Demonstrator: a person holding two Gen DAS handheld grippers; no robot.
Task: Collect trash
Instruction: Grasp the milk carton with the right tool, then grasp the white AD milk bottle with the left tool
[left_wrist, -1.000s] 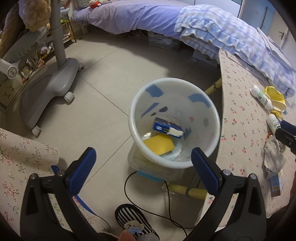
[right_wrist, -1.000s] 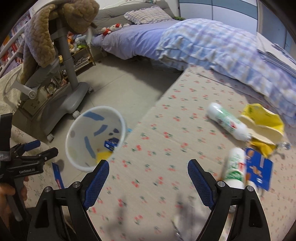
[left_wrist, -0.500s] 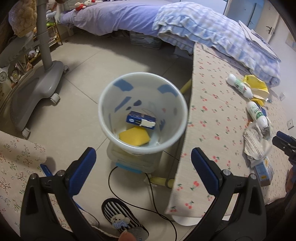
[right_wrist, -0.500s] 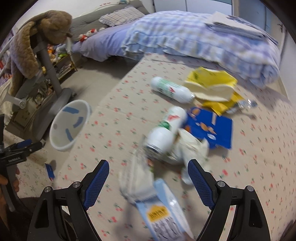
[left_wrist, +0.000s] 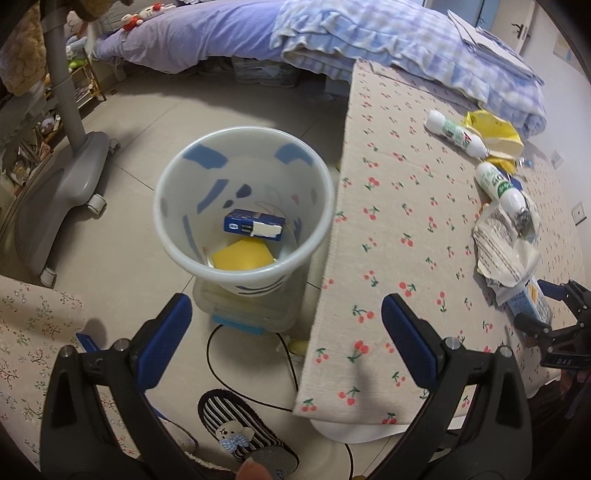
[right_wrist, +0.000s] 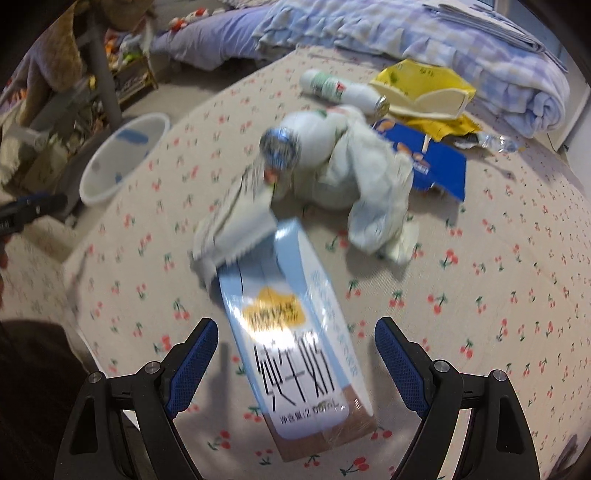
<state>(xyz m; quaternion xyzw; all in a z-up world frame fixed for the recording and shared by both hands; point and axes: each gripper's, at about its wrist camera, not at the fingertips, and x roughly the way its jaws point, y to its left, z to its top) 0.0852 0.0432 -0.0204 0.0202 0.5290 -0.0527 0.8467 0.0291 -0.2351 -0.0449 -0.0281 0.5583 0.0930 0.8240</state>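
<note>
White bin (left_wrist: 243, 206): blue box (left_wrist: 254, 225), yellow sponge (left_wrist: 242, 255).

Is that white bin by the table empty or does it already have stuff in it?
Not empty. The white bin holds a blue box and a flat yellow piece at the bottom, far from full.

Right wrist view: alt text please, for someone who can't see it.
The open right gripper hangs over a pale blue milk carton lying flat on a cherry-print tablecloth, the carton between its blue fingers but not touched. Behind the carton lie crumpled wrappers, two white bottles and a yellow bag; a white bin stands off the table's left edge.
</note>
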